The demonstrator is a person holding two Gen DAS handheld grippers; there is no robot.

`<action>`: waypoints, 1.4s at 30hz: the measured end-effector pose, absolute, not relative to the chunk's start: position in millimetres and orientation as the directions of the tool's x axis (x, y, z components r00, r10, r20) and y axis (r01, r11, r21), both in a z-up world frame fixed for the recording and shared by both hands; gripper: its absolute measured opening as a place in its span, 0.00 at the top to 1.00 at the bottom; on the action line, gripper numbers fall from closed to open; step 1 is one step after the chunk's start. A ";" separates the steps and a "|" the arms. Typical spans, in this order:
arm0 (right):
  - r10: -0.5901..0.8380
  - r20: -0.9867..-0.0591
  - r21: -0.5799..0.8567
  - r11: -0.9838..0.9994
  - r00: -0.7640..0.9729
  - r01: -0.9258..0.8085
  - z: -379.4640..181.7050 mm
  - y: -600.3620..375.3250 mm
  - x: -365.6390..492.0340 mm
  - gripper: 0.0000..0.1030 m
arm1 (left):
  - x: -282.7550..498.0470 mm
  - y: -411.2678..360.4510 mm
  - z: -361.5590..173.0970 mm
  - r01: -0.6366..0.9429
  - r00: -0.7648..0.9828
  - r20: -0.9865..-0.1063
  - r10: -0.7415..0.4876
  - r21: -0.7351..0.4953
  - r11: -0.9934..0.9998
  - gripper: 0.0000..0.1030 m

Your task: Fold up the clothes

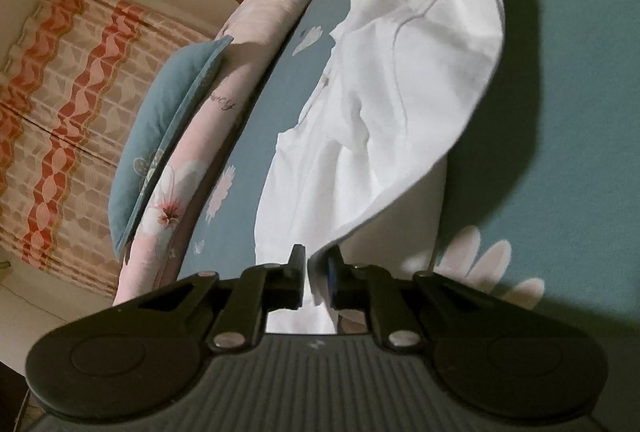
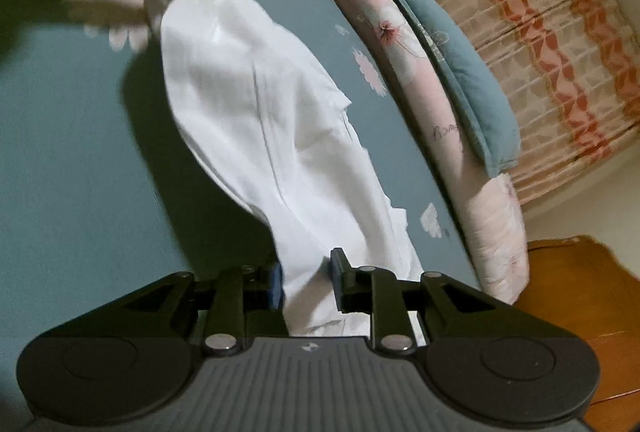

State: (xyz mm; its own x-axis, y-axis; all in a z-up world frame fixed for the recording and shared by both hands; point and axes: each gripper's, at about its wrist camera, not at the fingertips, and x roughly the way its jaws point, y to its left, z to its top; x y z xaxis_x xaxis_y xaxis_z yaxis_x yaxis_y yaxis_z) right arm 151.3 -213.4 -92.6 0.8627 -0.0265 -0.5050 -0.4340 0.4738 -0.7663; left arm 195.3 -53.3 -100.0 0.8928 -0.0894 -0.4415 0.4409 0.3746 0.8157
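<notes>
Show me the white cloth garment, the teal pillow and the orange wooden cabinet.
White cloth garment (image 1: 420,79): left wrist view, middle of the draped fabric.
Teal pillow (image 1: 160,119): left wrist view, its broad face.
Orange wooden cabinet (image 2: 580,312): right wrist view, its top surface.

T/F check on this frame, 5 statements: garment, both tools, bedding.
1. The garment is white. True: a white garment lies stretched between the two tools.
2. It lies on a red sheet. False: the sheet is teal with pale flowers.
3. The left tool is closed on the cloth. True: the left tool pinches the garment's near edge.
4. The right tool has no cloth between its fingers. False: the right tool stands apart with white cloth passing through the gap.
5. A teal pillow rests against a pink floral roll of bedding. True: the pillow leans on the pink roll at the bed's edge.
</notes>
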 end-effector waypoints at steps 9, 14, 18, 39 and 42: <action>-0.066 -0.479 -0.800 0.442 0.875 -0.405 -105.4 -224.1 156.4 0.77 | 201.8 -54.6 -117.4 0.449 0.893 -0.441 -0.088 0.859 0.247 0.82; -0.027 -0.523 -0.752 0.486 0.852 -0.446 -82.5 -226.5 148.7 0.94 | 192.5 -54.2 -112.9 0.472 0.881 -0.466 -0.085 0.849 0.239 0.96; -0.020 -0.545 -0.740 0.480 0.838 -0.470 -64.7 -230.2 138.3 0.96 | 178.8 -51.4 -100.0 0.480 0.876 -0.476 -0.077 0.844 0.240 0.97; 0.041 -0.784 -0.573 0.338 0.620 -0.747 7.7 -216.4 10.5 0.96 | 34.3 -32.2 -22.6 0.578 0.812 -0.581 -0.061 0.785 0.223 0.97; 0.022 -0.822 -0.531 0.331 0.569 -0.780 -5.8 -211.7 3.2 0.95 | 21.3 -31.8 -32.3 0.610 0.787 -0.614 -0.059 0.762 0.219 0.97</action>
